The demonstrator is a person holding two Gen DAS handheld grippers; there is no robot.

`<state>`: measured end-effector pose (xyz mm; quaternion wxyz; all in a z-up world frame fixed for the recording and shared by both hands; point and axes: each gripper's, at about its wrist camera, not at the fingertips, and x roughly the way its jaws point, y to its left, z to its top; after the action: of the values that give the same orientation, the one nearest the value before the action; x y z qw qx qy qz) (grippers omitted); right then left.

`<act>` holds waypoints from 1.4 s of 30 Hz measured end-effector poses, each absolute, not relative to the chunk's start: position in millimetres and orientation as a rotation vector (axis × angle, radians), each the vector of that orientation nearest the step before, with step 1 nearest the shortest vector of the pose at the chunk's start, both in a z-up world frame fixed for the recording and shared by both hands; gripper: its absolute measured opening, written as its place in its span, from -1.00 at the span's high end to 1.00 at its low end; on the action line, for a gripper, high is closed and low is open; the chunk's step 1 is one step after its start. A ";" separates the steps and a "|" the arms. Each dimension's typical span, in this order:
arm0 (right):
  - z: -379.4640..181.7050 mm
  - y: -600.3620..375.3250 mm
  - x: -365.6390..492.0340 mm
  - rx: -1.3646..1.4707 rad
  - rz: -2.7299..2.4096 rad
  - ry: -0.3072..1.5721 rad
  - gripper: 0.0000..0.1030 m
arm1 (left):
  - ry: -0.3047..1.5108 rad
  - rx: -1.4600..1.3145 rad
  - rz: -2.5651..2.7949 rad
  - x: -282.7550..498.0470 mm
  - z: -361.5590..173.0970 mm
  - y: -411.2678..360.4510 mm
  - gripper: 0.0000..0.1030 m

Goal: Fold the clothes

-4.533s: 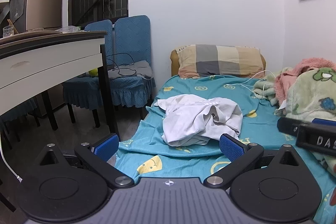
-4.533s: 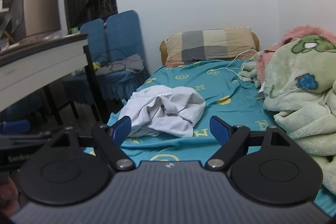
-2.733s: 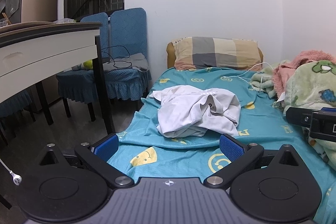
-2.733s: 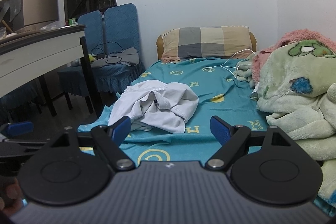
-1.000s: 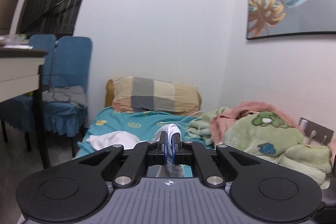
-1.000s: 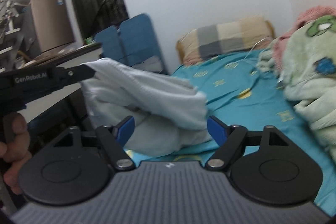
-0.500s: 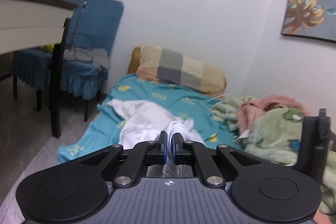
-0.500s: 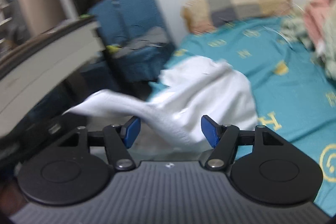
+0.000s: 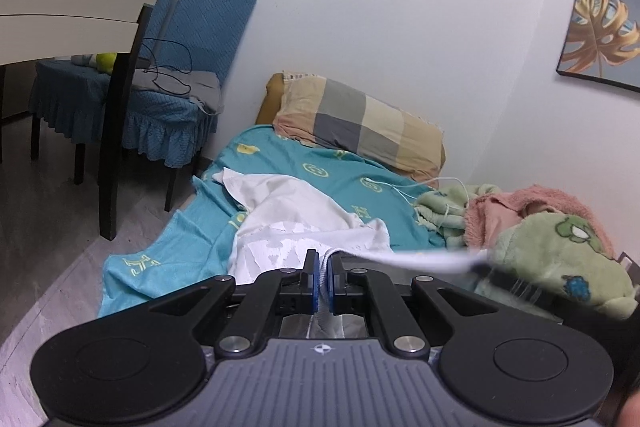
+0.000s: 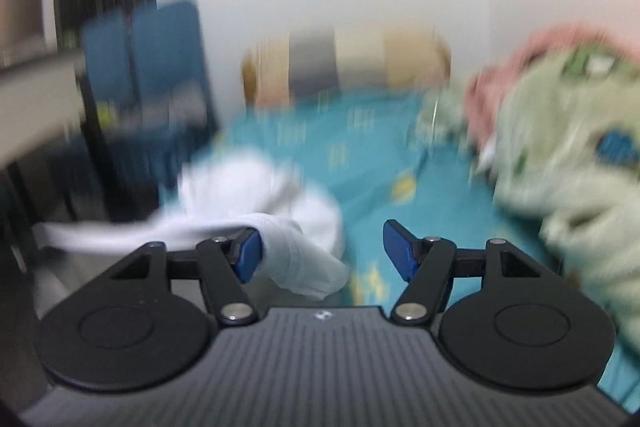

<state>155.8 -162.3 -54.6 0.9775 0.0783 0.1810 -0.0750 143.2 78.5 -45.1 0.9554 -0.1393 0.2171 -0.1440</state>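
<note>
A white garment point(image 9: 296, 215) lies partly on the teal bed sheet point(image 9: 280, 163). My left gripper point(image 9: 322, 277) is shut on its edge; a taut strip of the cloth runs from the jaws to the right. In the blurred right wrist view the white garment point(image 10: 280, 211) hangs in front of my right gripper point(image 10: 322, 251), which is open, with cloth lying against its left finger point(image 10: 249, 253) and a strip stretching off to the left.
A plaid pillow point(image 9: 360, 123) lies at the head of the bed. Green and pink blankets point(image 9: 552, 227) are piled on the right side. Blue chairs point(image 9: 160, 75) and a white desk point(image 9: 60, 3) stand on the left, beside the floor.
My left gripper closed on the garment and lifted it off the bed. My right gripper has swung toward the hanging cloth, with its open jaws narrowed somewhat.
</note>
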 end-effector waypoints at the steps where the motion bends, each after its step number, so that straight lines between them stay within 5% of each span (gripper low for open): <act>1: -49.6 -164.5 152.1 0.148 -0.163 0.336 -0.32 | 0.438 -0.275 -0.302 140.6 -44.2 76.1 0.91; 14: -133.4 -207.1 197.0 0.400 -0.187 0.705 -0.32 | 0.386 -0.268 -0.264 122.8 -36.5 71.5 0.91; 19: -100.6 -227.4 172.2 0.516 -0.228 0.473 -0.31 | 0.388 -0.308 -0.256 124.8 -33.7 80.5 0.91; 24: -91.2 -235.6 169.8 0.541 -0.191 0.438 -0.29 | 0.410 -0.289 -0.260 126.8 -36.2 77.2 0.91; 29: -94.6 -215.7 180.2 0.398 -0.120 0.480 0.81 | 0.522 -0.273 -0.235 139.2 -55.2 74.9 0.84; 34: -82.2 -196.7 178.4 0.296 -0.048 0.454 0.85 | 0.662 -0.270 -0.198 143.7 -79.0 75.4 0.60; 38: -75.6 -196.3 175.6 0.316 -0.020 0.437 0.86 | 0.703 -0.206 -0.163 135.4 -90.1 61.3 0.08; 42: -70.3 -198.0 172.7 0.351 0.002 0.421 0.86 | 0.726 -0.146 -0.113 127.6 -101.8 36.2 -0.09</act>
<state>172.7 -198.0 -70.3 0.9627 0.1732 0.2078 0.0012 127.6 36.2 -101.8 0.9306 -0.0714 0.3547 -0.0553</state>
